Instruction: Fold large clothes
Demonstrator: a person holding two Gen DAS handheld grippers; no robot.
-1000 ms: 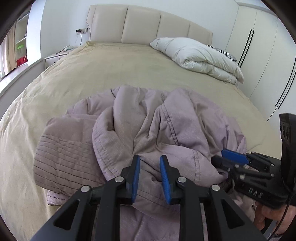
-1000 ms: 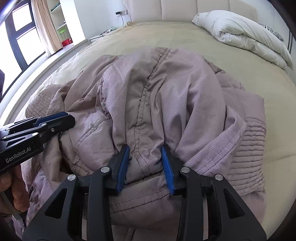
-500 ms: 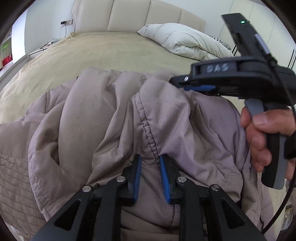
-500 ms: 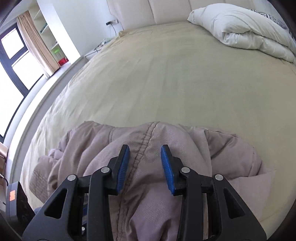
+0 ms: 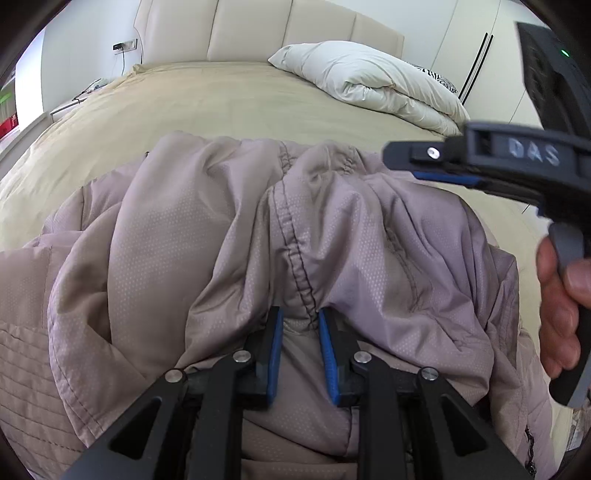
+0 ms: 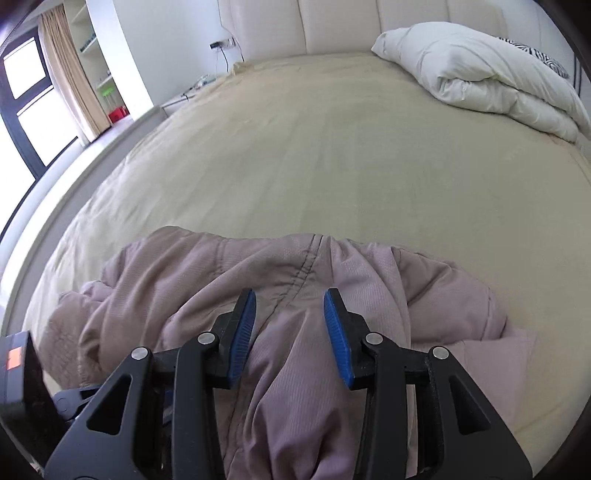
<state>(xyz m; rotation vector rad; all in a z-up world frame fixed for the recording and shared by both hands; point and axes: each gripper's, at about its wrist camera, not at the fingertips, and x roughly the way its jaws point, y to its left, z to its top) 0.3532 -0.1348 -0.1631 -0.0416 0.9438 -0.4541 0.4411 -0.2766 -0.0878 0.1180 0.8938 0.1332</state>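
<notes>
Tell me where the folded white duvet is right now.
The duvet lies at the far right of the bed, against the headboard, well beyond the jacket in both wrist views; a zebra-striped pillow peeks out behind it.

A home bedroom: a wide bed (image 6: 332, 166) with padded headboard (image 5: 280, 33), folded duvet (image 6: 480, 74), and wardrobe doors (image 5: 480, 55).

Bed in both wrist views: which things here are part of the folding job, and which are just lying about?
Job:
- mauve quilted fabric jacket, crumpled on the beige-sheeted bed
- left gripper, pinching a jacket seam
- right gripper, jaws opening, jacket between them

Lying about:
- white folded duvet
- zebra-striped pillow
</notes>
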